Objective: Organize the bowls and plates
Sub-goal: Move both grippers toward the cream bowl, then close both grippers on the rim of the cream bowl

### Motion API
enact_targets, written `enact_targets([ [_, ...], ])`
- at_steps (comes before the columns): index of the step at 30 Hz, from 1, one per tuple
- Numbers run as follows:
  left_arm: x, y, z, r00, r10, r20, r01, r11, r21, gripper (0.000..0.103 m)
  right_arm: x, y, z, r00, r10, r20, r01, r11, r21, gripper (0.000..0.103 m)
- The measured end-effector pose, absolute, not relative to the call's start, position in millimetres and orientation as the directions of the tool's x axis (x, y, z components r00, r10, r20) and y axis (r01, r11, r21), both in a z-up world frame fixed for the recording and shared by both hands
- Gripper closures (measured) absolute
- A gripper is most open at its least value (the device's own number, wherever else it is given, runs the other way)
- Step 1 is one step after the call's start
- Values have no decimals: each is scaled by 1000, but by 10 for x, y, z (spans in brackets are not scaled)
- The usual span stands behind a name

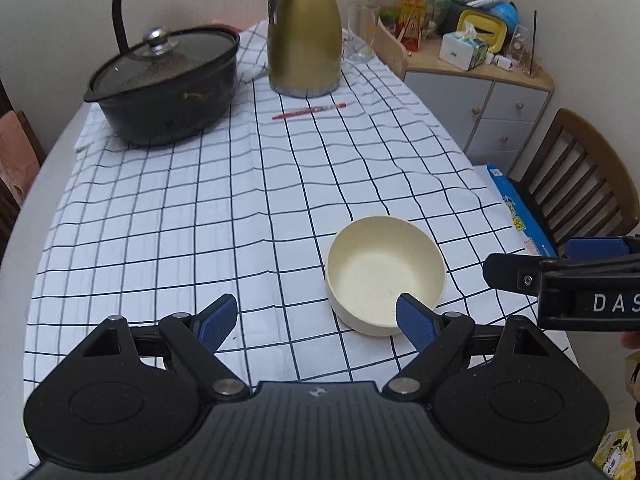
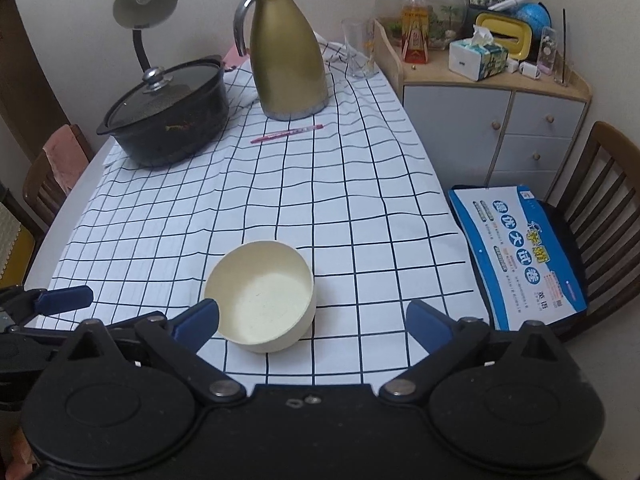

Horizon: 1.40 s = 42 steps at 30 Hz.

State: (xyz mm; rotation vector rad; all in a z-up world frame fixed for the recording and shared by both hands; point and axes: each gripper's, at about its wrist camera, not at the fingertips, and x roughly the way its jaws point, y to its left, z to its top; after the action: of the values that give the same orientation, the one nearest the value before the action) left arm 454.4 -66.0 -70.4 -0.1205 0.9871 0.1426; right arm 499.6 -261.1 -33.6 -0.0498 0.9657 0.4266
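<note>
Currently both sets of tongs wide, nothing held: left gripper (image 1: 316,322), right gripper (image 2: 314,322). Cream bowl (image 2: 260,296) upright on checked tablecloth (image 2: 280,200), between them. Straddle rim squarely, pinch wall, lift level.

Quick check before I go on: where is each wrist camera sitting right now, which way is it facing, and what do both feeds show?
Left wrist: on the left gripper, angled down the checked table; bowl ahead-right; own open fingers, right gripper entering at right.
Right wrist: on the right gripper, same heading; bowl ahead-left; own open fingers, left gripper's finger at left edge.
Shared: bowl, black pot, gold jug, red pen.
</note>
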Motion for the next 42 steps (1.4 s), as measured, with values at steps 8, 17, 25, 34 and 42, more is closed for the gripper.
enact_targets([
  [8,4913,-499,-1057,459,54,-887,-255,964,-73,16,5408,-2505,-637,430,313,-847,-336,926,172,10],
  [17,5174,-525,-1355,416,74,-907,-258,965,-40,17,5690,-2386,-1010,365,289,-885,-299,937,183,27],
  [25,5282,-479,-1503,395,41,-918,-285,955,-80,54,5775,-2321,-1194,337,290,-896,-297,935,191,48],
  [34,5339,-501,-1560,390,35,-920,-307,947,-94,84,5754,-2276,-1217,321,309,-895,-330,923,200,81],
  [42,5263,-553,-1564,384,6,-923,-293,949,-115,95,5637,-2255,-1200,309,321,-895,-338,917,212,96],
])
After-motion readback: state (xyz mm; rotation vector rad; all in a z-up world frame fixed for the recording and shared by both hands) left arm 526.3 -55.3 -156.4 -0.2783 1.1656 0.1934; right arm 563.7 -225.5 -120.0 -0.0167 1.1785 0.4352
